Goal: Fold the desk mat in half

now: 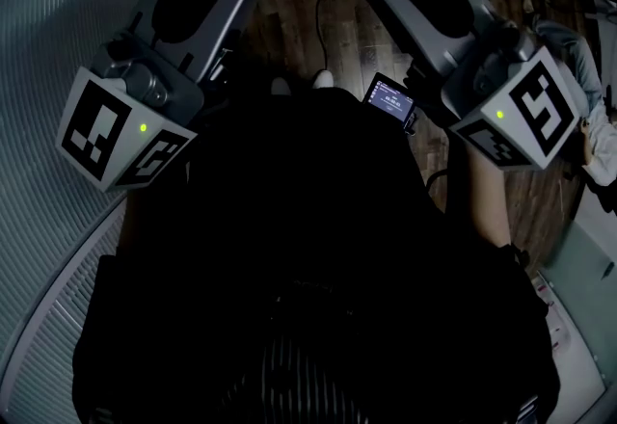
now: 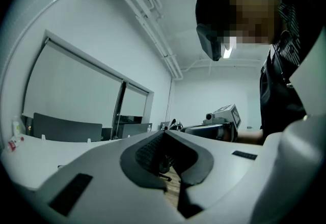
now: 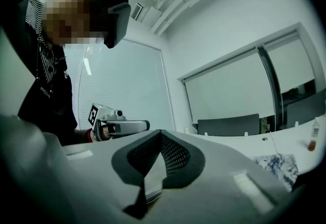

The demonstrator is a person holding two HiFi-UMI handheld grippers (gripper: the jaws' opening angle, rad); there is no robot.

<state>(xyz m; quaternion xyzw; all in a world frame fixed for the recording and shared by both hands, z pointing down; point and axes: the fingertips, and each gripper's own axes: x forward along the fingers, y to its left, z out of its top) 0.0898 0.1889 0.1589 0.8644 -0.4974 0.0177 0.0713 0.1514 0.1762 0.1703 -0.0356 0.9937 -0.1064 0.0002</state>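
Left gripper (image 2: 164,133) and right gripper (image 3: 160,132) are closed, empty; the far-right desk mat (image 3: 278,164) looks light, limp, best pinched at corners.

No legible text; small screen (image 1: 389,101) print too small.

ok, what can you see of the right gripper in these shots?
The right gripper has a pale grey plastic shell and two long jaws lined with dark, dimpled pads. The jaws are shut, tips together, with nothing between them. At its back sits a white cube with black square markers and a small green light. It is held in the air at the person's right side, above a wood floor.
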